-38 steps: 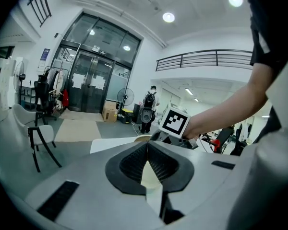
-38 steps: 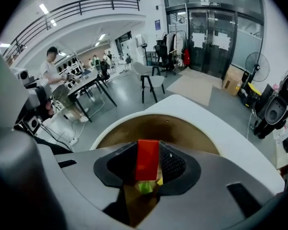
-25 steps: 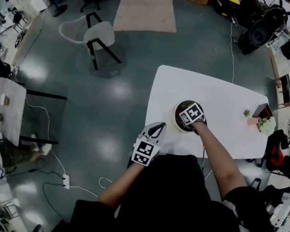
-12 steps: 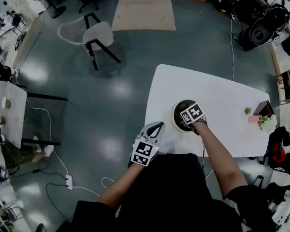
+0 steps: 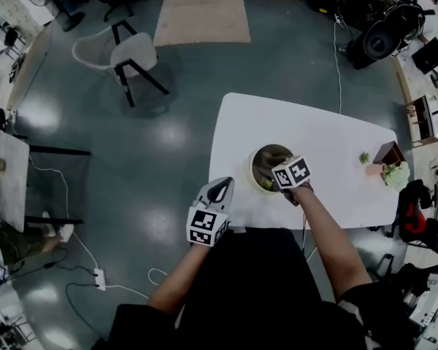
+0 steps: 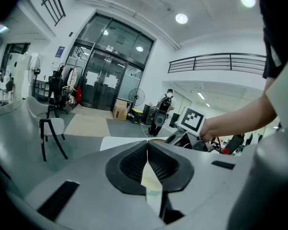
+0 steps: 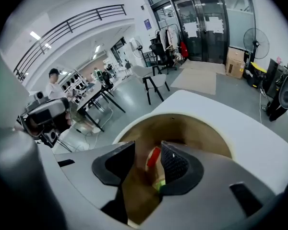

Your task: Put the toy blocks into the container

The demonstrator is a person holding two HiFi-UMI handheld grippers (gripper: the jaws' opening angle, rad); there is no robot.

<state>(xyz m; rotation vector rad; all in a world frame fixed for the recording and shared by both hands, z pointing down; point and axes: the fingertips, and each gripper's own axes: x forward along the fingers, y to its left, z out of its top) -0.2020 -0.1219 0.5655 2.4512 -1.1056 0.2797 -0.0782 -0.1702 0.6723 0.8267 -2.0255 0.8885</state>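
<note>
Head camera looks steeply down; all views share the table (image 5: 314, 137).

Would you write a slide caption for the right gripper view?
Right gripper, its empty jaws just opened, hovers over the container holding red and green toy blocks.

White table (image 5: 314, 141), cream container (image 7: 192, 128) brown inside, red block (image 7: 153, 157), possibly green block (image 7: 158, 185)

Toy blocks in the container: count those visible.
2: a red block and a green block, close together inside the container; more may be hidden.
</note>
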